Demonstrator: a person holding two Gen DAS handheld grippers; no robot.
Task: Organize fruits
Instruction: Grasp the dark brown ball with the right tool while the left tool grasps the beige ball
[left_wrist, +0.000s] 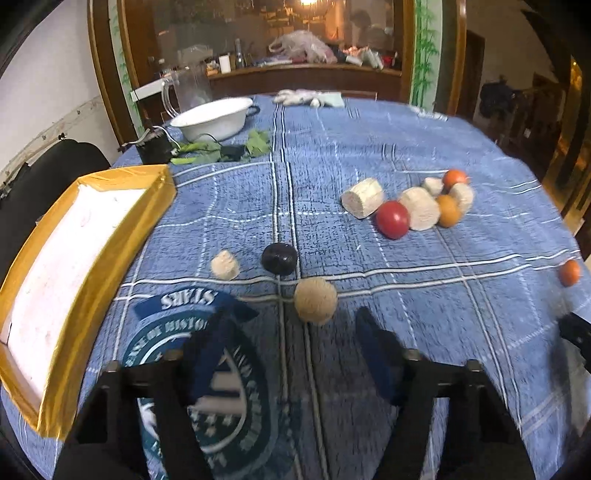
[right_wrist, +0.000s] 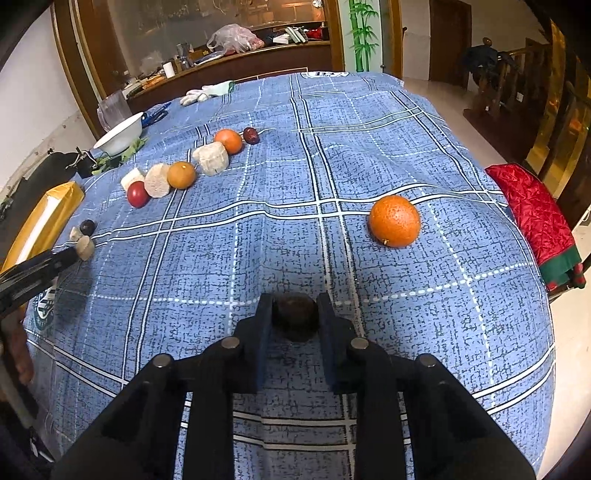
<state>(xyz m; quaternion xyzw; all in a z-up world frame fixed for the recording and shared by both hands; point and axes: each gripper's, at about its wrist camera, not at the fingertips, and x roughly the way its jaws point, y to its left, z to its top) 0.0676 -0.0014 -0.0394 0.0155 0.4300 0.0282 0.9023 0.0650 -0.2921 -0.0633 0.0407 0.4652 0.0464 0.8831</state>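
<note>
The right hand-held gripper (right_wrist: 294, 314) is clamped on a small dark round fruit (right_wrist: 295, 315), just above the blue checked cloth (right_wrist: 369, 129) that covers the desk. Ahead of it and to the right, a big orange (right_wrist: 394, 220) lies alone on the cloth.

The left hand-held gripper (left_wrist: 299, 325) has its fingers wide apart and holds nothing. A beige ball (left_wrist: 316, 300) lies on the cloth just in front of the gap between the fingers. Beyond it are a dark round fruit (left_wrist: 279, 258) and a pale cut piece (left_wrist: 225, 264), near each other. Farther to the right, a red fruit (left_wrist: 393, 219), two small oranges and several pale cut chunks lie together in a group. A gold-edged box (left_wrist: 110, 236) with a white inside stands at the left edge of the desk, and a white bowl (left_wrist: 214, 118) is at the far side.
</note>
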